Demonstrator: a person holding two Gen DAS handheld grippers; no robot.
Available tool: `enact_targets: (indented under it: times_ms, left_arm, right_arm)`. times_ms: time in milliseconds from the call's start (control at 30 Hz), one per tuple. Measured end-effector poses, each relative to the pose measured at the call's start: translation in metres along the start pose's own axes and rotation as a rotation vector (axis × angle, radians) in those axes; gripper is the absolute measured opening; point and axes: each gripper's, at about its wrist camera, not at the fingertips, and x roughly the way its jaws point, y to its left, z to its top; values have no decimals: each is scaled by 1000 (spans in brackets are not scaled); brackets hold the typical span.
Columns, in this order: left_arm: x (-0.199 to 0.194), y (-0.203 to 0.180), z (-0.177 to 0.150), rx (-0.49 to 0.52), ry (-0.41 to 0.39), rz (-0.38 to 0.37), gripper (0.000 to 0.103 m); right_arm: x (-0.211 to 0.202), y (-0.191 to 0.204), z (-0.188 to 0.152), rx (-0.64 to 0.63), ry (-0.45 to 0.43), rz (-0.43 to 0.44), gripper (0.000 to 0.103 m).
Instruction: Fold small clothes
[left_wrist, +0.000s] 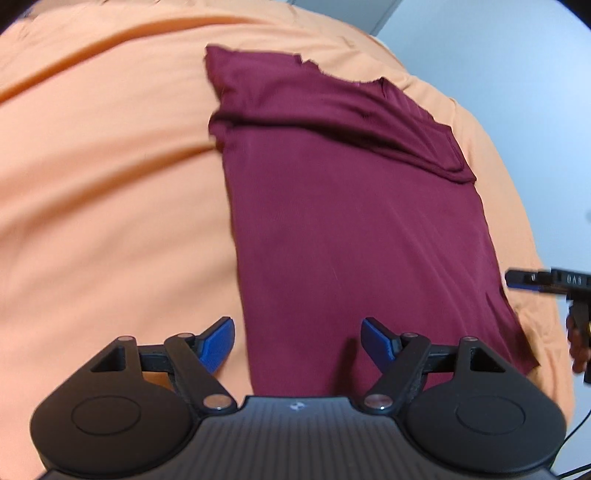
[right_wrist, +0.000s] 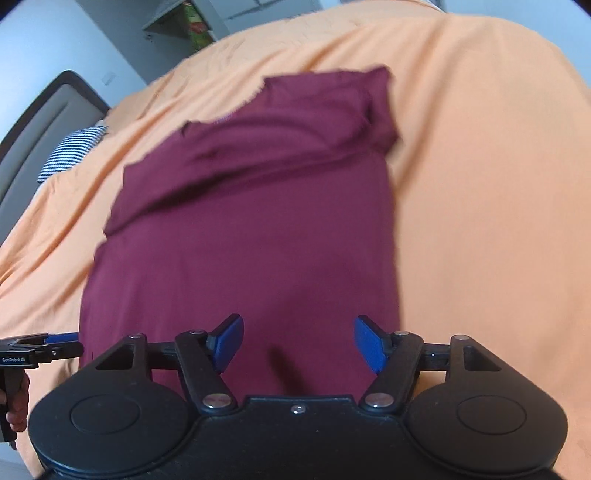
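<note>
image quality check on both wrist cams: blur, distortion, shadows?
Left wrist: strong fisheye bend, dark corners; shirt edges slightly smeared, own tool sharp, open, a faint shadow below it. Right wrist: heavier motion blur on shirt and bedspread, tool crisp, open; soft even light, no glare.

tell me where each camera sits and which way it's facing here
Left wrist: on the left gripper, angled down at the maroon knit garment on the orange bedsheet; its blue-padded jaws stand open and empty, and the right gripper and hand show at the right edge.
Right wrist: on the right gripper, angled down at the garment, jaws open and empty; the left gripper, a striped pillow and a dark headboard show at left.
Shared: garment, bedsheet, each other's gripper.
</note>
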Motion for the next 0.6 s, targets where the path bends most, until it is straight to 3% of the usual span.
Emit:
enact_targets:
  times_ms: [100,233,333,467,600]
  left_arm:
    - [-14,-12,-16,-11,0,-13,80]
    - [-24,-31,-23,-48,8,-17,97]
    - [-27,-41,-27,-83,-4,72,98]
    - [-40,-43,-37,-138,-18,85,95]
    - [-56,-52,-50,-110,-53,120,93]
  right_arm:
    - [-21,-11,-27,90,17,-11,70]
    - [-44,-1,-44,81,18,-10,74]
    - [-56,12,-49,54,12,-17,90]
    - [-68,8,-53,53,19,34,90]
    - [-84,-5,-55,42,6,54,88]
